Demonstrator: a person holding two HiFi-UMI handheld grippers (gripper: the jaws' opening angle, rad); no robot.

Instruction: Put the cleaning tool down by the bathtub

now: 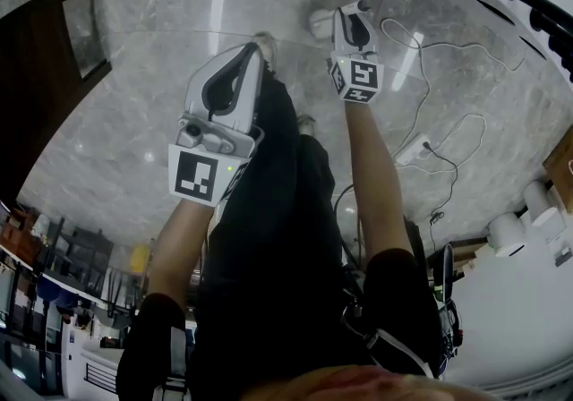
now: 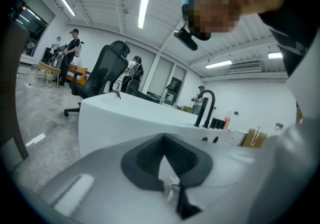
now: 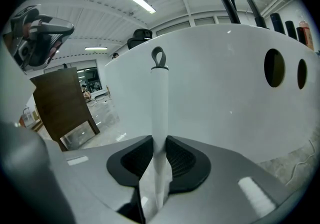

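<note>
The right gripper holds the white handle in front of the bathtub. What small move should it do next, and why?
Probably lower the right gripper a little toward the floor before opening. Its jaws clamp the white handle, which stands upright close before the bathtub wall, and the tool's lower end is out of view, so it may not rest yet.

Grey left gripper (image 1: 253,50) and right gripper (image 1: 351,12) bear marker cubes (image 1: 199,174); sleeves (image 1: 398,278) seemingly black.

cleaning tool (image 3: 160,100): white handle, dark loop | bathtub (image 3: 225,98): white | floor (image 1: 116,104): grey, marble-veined | tap (image 2: 206,109): black | right gripper (image 3: 159,155) pads (image 3: 184,160): black, ribbed | marker cube (image 1: 199,175): black-white squares | board (image 3: 60,103): dark brown
</note>
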